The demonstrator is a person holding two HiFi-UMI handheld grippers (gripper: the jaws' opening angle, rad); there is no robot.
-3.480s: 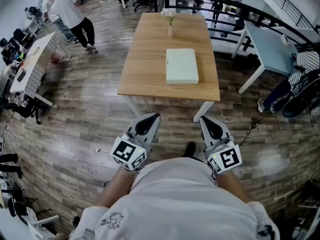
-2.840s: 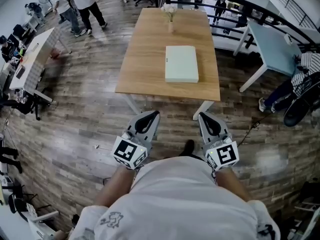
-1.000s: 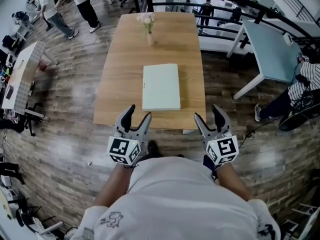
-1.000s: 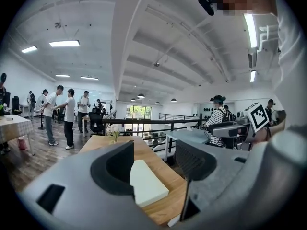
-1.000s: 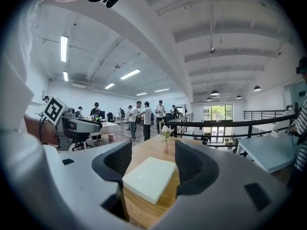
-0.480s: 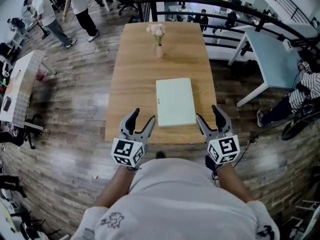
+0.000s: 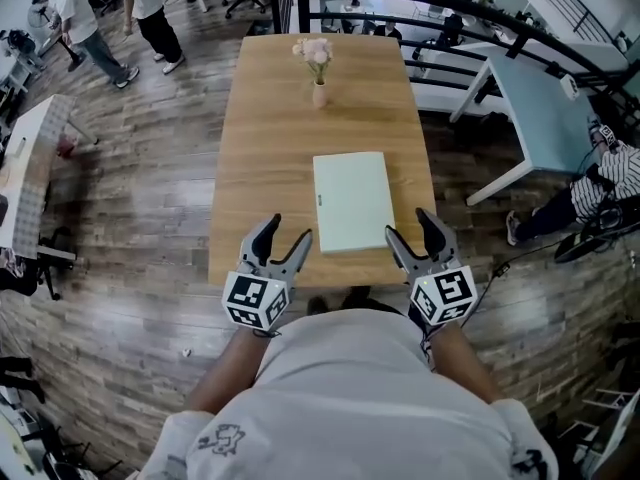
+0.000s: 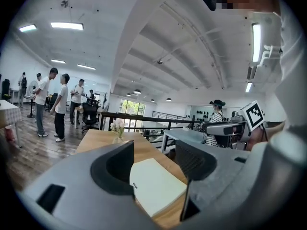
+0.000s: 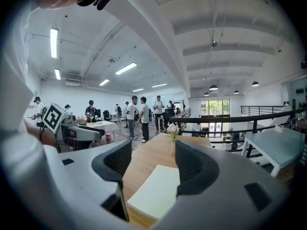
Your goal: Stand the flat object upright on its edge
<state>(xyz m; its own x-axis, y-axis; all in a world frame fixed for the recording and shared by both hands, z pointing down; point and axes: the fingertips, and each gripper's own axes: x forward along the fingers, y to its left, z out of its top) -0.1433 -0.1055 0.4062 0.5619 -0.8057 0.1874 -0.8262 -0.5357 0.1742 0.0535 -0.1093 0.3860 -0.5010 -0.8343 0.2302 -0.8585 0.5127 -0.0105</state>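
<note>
Left hand-held gripper (image 7: 285, 230) beside flat notebook (image 7: 352, 201)

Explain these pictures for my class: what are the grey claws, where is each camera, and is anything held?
No robot: a person holds a two-jaw gripper in each hand. The head view comes from a camera on the person's head, looking down; the left gripper and right gripper hover at the near end of a wooden table. The other two come from cameras riding on each gripper, looking along its jaws. On the table are a flat pale green book and, further away, a vase of flowers. Both grippers are open and hold nothing.
</note>
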